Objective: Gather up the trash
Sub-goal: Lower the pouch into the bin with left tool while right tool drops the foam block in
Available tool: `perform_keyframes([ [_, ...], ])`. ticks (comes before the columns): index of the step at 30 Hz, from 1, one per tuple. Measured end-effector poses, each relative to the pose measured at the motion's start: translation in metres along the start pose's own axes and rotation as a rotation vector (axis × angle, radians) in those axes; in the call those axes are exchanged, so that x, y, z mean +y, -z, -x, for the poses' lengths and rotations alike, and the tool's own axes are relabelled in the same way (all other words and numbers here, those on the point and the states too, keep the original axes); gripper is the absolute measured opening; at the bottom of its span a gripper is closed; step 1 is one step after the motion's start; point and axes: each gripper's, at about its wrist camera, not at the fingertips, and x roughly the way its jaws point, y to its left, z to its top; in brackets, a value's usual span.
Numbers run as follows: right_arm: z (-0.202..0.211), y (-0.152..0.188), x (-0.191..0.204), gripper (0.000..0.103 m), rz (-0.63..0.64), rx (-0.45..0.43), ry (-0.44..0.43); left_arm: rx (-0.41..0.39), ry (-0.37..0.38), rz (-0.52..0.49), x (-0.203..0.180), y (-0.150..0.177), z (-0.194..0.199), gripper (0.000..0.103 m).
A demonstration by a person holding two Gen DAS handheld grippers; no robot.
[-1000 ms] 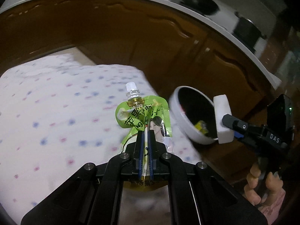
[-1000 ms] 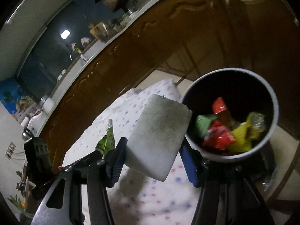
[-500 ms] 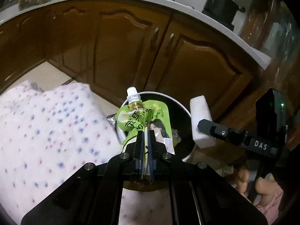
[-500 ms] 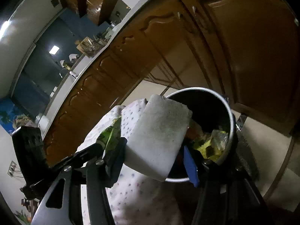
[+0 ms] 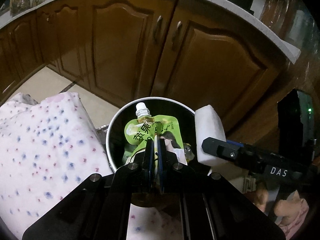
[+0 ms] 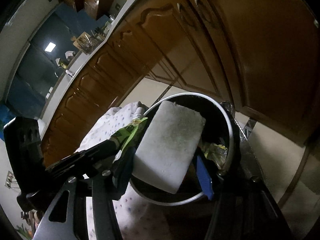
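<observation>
The left gripper is clamped on a green spouted drink pouch over the trash bin. The right gripper squeezes a white sponge block, which hides most of the bin's contents; those look like crumpled wrappers.

My left wrist camera sits just behind the left hand-held gripper, looking steeply down and forward into the trash bin, very near, with the wooden cabinet doors far behind. My right wrist camera rides the right hand-held gripper, rolled sideways, equally close, facing the same bin from the right. Both views share the bin, the green pouch, the white sponge, the dotted cloth at left, and each other's gripper.
</observation>
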Motion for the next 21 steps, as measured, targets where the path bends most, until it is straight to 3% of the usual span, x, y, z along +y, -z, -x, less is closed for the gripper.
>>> perform_keyframes([
  [16,-0.014,0.0,-0.002,0.063,0.015,0.05,0.046,0.034,0.012,0.025,0.006,-0.005,-0.016,0.005],
  [18,-0.016,-0.001,-0.002,0.066,0.024,0.056,0.061,0.034,0.015,0.023,0.005,-0.006,-0.014,0.012],
  [20,-0.015,-0.002,-0.004,0.067,0.01,0.055,0.065,0.019,0.013,0.027,0.006,-0.005,-0.01,0.028],
  [21,-0.014,-0.003,-0.005,0.067,0.001,0.051,0.062,0.008,0.009,0.031,0.007,-0.004,-0.007,0.042],
])
